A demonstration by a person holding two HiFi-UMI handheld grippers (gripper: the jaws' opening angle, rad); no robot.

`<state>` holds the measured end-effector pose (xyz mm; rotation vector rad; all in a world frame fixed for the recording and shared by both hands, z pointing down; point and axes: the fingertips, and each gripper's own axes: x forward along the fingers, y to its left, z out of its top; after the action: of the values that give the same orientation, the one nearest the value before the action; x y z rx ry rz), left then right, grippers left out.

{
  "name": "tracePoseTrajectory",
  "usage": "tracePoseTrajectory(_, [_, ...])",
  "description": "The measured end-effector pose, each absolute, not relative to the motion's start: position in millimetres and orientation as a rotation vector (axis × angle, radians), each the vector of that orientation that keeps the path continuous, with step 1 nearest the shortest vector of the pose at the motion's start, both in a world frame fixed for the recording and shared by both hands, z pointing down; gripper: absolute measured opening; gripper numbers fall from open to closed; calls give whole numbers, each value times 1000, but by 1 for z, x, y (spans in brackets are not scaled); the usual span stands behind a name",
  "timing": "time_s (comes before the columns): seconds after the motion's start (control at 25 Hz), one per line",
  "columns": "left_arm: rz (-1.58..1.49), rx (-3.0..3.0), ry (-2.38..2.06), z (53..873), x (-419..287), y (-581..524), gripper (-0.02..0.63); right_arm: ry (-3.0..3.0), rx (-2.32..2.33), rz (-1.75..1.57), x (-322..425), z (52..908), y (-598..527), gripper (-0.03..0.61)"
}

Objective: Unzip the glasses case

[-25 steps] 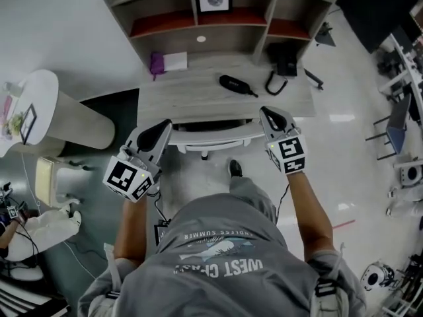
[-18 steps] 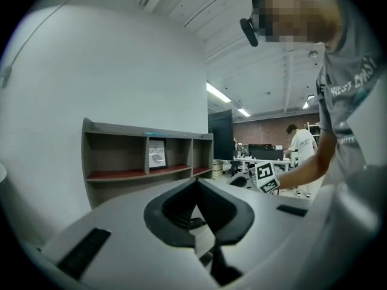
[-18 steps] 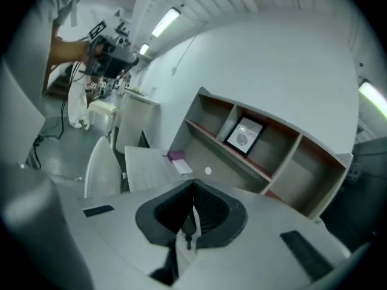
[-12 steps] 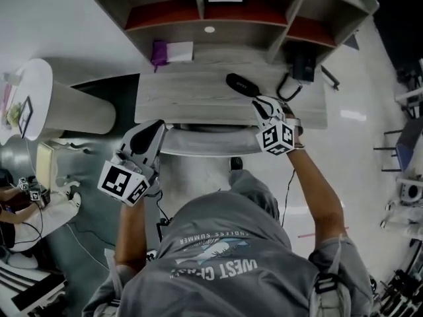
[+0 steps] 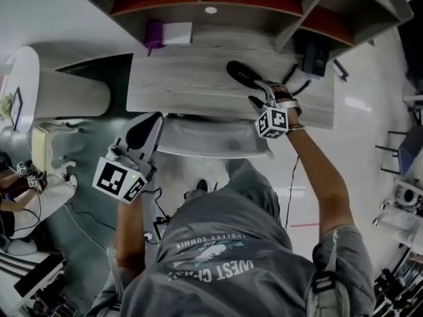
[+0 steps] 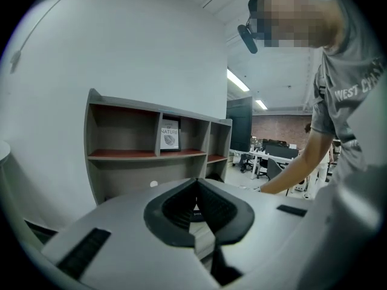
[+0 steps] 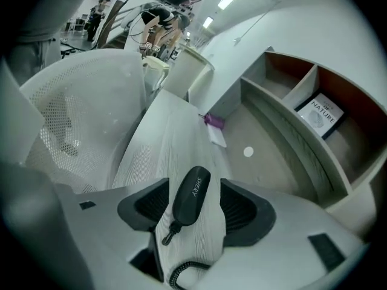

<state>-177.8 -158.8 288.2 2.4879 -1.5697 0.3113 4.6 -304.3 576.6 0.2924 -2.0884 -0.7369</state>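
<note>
A black oval glasses case lies on the pale wood desk, right of the middle. My right gripper is down at its near right end, jaws opening. In the right gripper view the case lies on the desk between the wide pads of my right gripper, which do not press on it, and its zip pull points toward the camera. My left gripper hangs shut in front of the desk's near left edge, holding nothing. The left gripper looks at the shelves.
A shelf unit stands at the back of the desk with a framed print. A purple item and a white note lie back left, a black device with a coiled cord right. A white mesh chair sits at the near edge.
My right gripper has swung forward and down from the desk's near edge to the case, rolled over, and opened its jaws. The left gripper has sunk a little at the left.
</note>
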Motion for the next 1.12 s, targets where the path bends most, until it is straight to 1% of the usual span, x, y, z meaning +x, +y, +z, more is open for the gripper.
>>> tracePoseTrajectory(0.32, [324,2431,-1555,313,-173,-181,0,-2056,187,-727,1,629,-325,275])
tracePoseTrajectory(0.72, [329,2357,-1557,338,-172,-196,0,-2062,121,-669,-1,670,-344,281])
tracePoseTrajectory(0.84, [330,2348,-1556,343,-171,-198,0,-2084,128,-647,-2,678,-346,293])
tracePoseTrajectory(1.12, [326,2323,-1543,359,-170,-209,0,-2173,256,-539,-2,679,-377,293])
